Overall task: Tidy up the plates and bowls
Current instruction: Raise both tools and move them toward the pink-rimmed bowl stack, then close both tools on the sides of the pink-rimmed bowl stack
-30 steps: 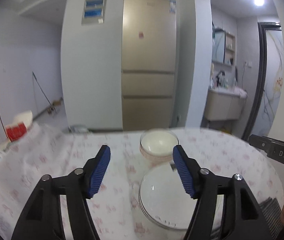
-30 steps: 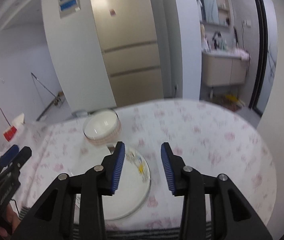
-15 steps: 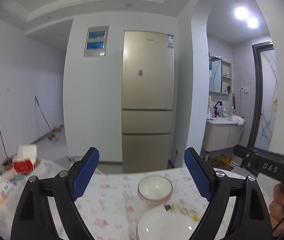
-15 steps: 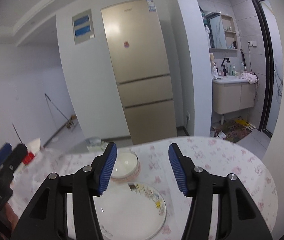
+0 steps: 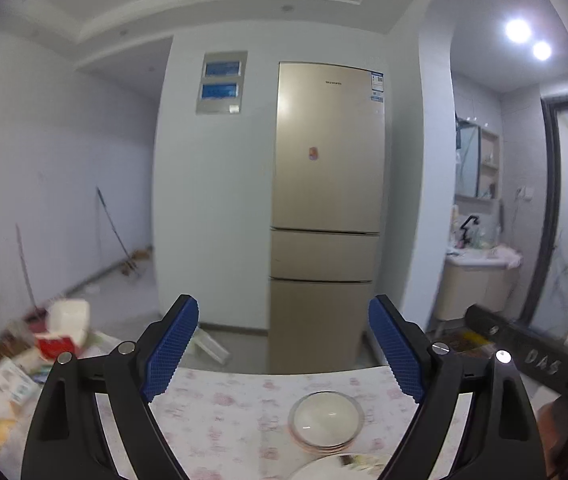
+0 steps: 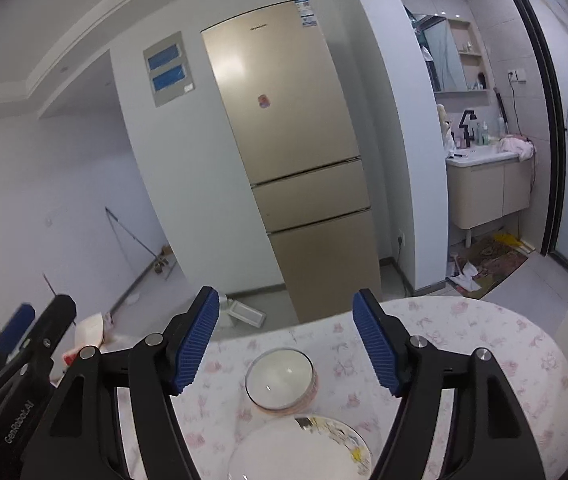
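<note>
Left gripper [image 5: 284,344]: jaws are held spread wide, with nothing between the blue pads [image 5: 170,350]. Right gripper [image 6: 285,342]: jaws are opening, and nothing is held between them.

A stack of bowls [image 6: 282,380] is seen on the floral tablecloth [image 6: 483,344], below and ahead of both grippers, clear of the pads. The plate [image 6: 299,454] is set just beside the bowls on the near side, closer to the grippers; whether the two touch cannot be told. In the left wrist view only the plate's far rim is visible.

A gold refrigerator [image 6: 295,160] is observed beyond the table, straight ahead of both grippers.
</note>
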Motion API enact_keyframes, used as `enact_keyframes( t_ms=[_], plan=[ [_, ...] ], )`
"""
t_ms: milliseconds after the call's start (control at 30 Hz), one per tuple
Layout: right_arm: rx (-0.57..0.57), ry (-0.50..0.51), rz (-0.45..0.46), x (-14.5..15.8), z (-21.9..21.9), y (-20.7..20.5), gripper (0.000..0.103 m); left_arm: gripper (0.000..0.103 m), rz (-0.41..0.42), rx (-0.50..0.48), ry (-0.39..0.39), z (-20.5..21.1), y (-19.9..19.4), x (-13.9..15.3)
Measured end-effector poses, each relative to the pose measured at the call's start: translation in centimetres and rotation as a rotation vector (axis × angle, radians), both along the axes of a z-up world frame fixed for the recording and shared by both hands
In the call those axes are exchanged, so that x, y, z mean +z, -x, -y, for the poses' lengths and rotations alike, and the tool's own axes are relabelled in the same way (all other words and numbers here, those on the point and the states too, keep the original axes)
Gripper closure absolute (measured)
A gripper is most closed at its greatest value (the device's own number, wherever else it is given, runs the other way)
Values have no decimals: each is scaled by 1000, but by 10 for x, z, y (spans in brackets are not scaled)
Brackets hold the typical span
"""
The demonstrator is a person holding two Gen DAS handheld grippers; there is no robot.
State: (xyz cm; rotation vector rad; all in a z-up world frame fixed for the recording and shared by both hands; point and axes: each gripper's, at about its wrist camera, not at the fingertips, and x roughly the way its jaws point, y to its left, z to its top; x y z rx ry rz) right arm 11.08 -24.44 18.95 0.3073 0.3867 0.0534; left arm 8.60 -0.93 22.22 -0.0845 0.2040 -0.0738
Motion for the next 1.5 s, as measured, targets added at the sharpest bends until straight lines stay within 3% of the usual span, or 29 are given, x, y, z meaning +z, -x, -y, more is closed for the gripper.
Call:
enact_keyframes(
  t_ms=[167, 300, 467, 567, 800, 933, 1067, 1233, 1367, 1500],
  plan=[
    [-29, -19, -42, -22, 6, -26, 34, 14, -35, -11, -19, 1, -27, -26],
    [0, 30, -107, -59, -1, -46, 34, 14, -132, -43, -24, 3, -60, -67],
    [73, 30, -259, -104, -20, -83, 34, 14, -256, -59, -25, 7, -98, -111],
    [69, 50, -310, -123, -26, -96, 34, 14, -344, -69, 4, 2, -119, -135],
    [68, -23, -433, -163, -5, -124, 34, 14, -531, -101, 74, -7, -162, -184],
    [177, -156, -518, -189, 1, -139, 34, 14, -652, -121, 140, -7, -186, -229],
    [230, -207, -539, -204, 1, -146, 34, 14, -726, -169, 235, -8, -200, -255],
    [241, -425, -631, -250, 15, -160, 39, 16, -771, -206, 287, -15, -210, -278],
    [251, -612, -665, -279, 30, -166, 44, 16, -794, -280, 413, -20, -220, -293],
    [256, -675, -687, -293, 31, -166, 44, 16, -825, -299, 529, -26, -224, -308]
  ],
)
